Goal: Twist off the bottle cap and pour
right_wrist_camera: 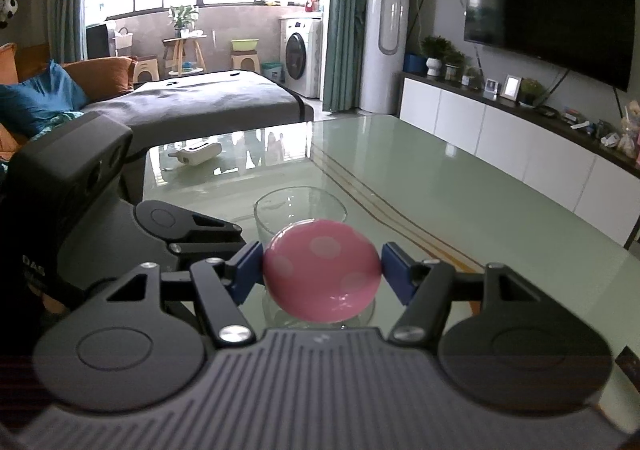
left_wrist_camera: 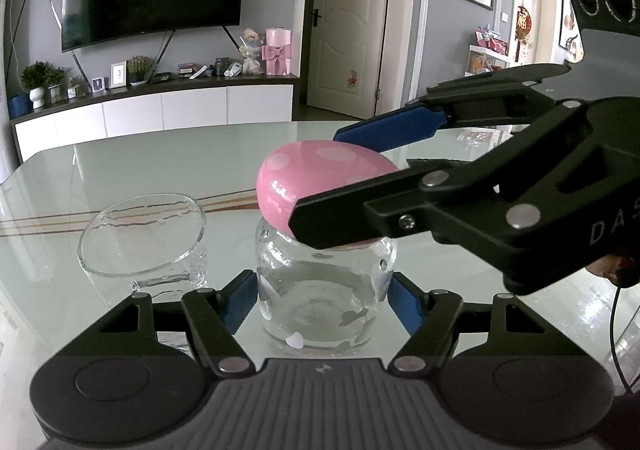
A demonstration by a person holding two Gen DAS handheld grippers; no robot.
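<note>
your left gripper (left_wrist_camera: 322, 300) pinches the bottle (left_wrist_camera: 324, 290) body; your right gripper (right_wrist_camera: 322, 270) clamps its pink cap (right_wrist_camera: 322, 270), glass (left_wrist_camera: 146, 238) left.

Legible markings: two.
Letters "DAS" on right gripper (left_wrist_camera: 352, 186) body; red door ornament (left_wrist_camera: 523, 23) bears the character 福.

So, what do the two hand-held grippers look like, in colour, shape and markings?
Both match. The left hand-held gripper and the right hand-held gripper have black linkage fingers with silver rivets, blue ribbed pads, round side discs and a ridged grey body. White letters "DAS" mark the right one, and a black cable hangs from it.
</note>
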